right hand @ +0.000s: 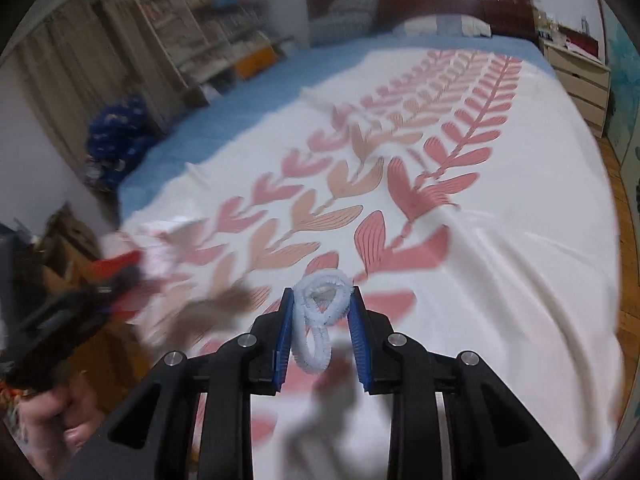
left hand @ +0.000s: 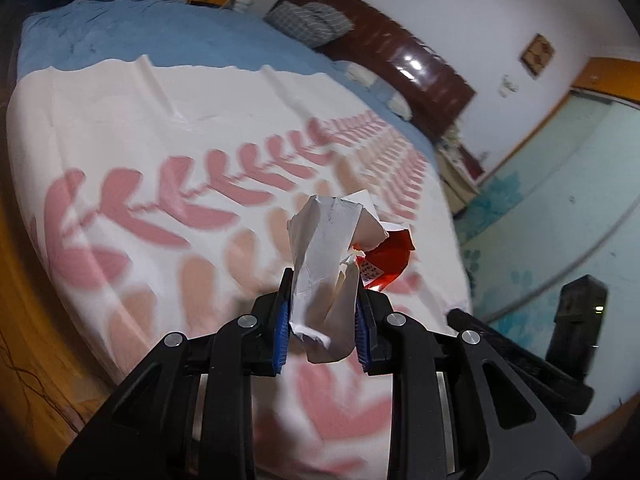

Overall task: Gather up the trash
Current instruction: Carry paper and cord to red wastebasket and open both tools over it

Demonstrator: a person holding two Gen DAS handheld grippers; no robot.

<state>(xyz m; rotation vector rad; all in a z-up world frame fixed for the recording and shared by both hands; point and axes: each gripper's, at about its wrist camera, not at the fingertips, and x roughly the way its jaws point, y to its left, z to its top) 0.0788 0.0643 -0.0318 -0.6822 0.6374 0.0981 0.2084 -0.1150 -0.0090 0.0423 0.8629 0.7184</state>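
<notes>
My left gripper (left hand: 322,308) is clamped on a crumpled wad of white paper (left hand: 328,256) with a scrap of red wrapper (left hand: 386,264) bunched against its far side, the lot held up above the bedspread (left hand: 160,128). My right gripper (right hand: 322,324) has its blue pads pressed to either side of a pale blue fuzzy pipe cleaner (right hand: 318,312), twisted into loops and lifted off the same white, leaf-patterned cover. Both pieces look almost weightless, so I judge the risk is not strain but slip. The paper is soft and springy; squeezed at its waist, where the folds are thickest, it should stay put, though the red scrap seems only pinched at one edge and could flutter loose. The pipe cleaner is bendy wire under fluff: it will squash rather than break, and the fuzz should grip well. I have it across the loops, which I think is the surest place, since a single strand might twist out sideways.
</notes>
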